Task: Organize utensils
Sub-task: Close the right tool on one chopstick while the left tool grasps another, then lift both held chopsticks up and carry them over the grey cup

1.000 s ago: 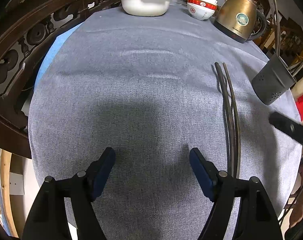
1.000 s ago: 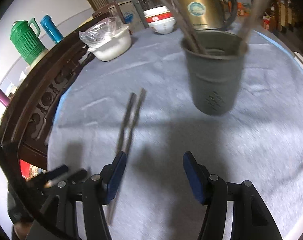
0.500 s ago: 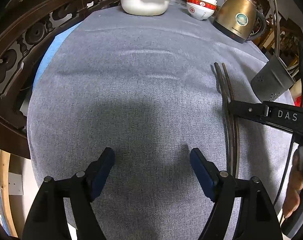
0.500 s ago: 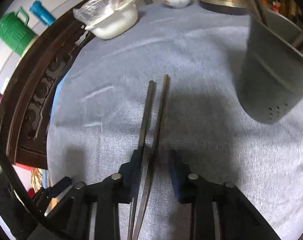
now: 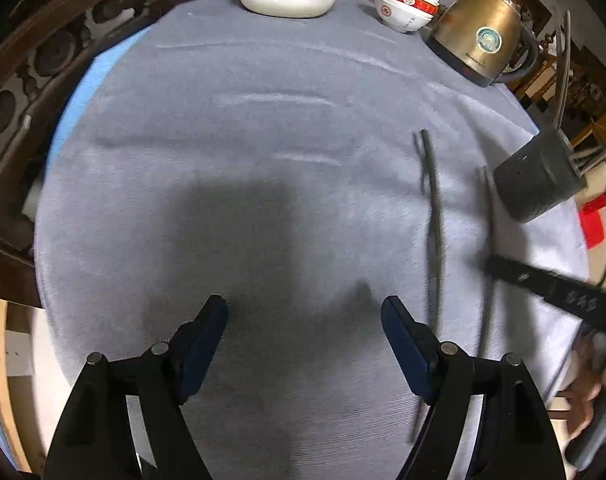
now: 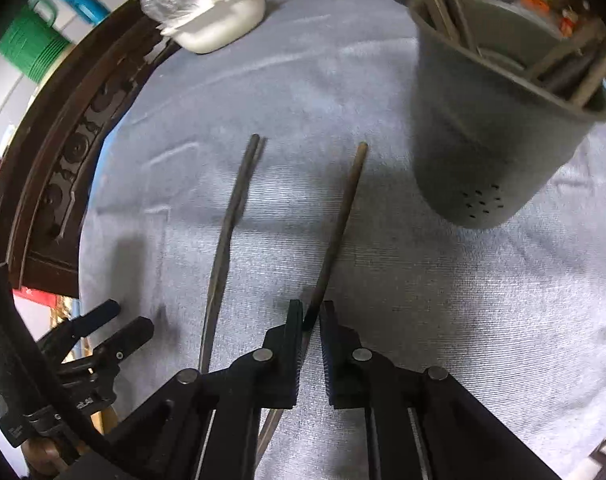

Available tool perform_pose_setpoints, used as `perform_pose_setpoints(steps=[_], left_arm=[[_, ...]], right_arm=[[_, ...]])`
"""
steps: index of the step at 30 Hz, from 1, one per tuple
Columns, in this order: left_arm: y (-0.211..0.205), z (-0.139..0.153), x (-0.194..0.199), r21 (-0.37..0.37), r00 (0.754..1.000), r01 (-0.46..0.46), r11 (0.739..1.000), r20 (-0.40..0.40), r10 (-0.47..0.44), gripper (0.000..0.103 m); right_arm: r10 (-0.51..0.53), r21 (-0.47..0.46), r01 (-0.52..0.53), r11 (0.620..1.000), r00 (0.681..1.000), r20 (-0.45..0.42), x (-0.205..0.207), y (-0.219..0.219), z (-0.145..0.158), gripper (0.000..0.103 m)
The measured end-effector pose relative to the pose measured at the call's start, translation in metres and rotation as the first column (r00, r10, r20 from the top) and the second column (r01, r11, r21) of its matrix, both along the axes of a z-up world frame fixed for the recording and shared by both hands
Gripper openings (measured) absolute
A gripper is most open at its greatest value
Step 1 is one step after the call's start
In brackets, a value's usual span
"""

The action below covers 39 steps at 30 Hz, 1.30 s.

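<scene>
Grey tablecloth (image 5: 263,128) under your wide-apart left gripper (image 5: 305,322); right gripper (image 6: 311,320) now clamped on one chopstick (image 6: 341,220), newly split from its twin (image 6: 231,216).

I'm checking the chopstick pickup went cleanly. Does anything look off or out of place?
Yes. The right gripper is shut on only one chopstick; its mate lies apart on the grey cloth, left behind. The utensil holder appears tilted, though fisheye distortion may cause that. Nothing looks spilled or damaged.
</scene>
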<state>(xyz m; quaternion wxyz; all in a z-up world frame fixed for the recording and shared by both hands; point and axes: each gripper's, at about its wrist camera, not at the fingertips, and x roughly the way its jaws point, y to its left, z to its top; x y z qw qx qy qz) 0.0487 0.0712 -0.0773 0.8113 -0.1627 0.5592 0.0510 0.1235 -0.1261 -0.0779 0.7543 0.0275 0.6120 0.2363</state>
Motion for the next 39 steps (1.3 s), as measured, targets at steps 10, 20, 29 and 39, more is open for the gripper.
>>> perform_pose_setpoints(steps=[10, 20, 29, 39], left_arm=[[-0.029, 0.026, 0.029, 0.027, 0.997, 0.072, 0.997, 0.007, -0.072, 0.08], [-0.071, 0.007, 0.08, 0.057, 0.977, 0.156, 0.986, -0.155, -0.146, 0.072], [-0.069, -0.006, 0.091, 0.009, 0.943, 0.227, 0.974, -0.25, -0.218, 0.007], [-0.057, -0.007, 0.09, -0.053, 0.923, 0.224, 0.973, -0.31, -0.229, 0.029]], right_arm=[[0.038, -0.022, -0.037, 0.999, 0.999, 0.018, 0.002, -0.008, 0.001, 0.007], [0.098, -0.049, -0.097, 0.994, 0.995, 0.022, -0.007, -0.041, 0.002, 0.008], [0.092, 0.011, -0.092, 0.996, 0.996, 0.015, -0.008, -0.056, 0.004, 0.008], [0.122, -0.077, -0.127, 0.989, 0.99, -0.066, 0.015, -0.027, 0.002, 0.009]])
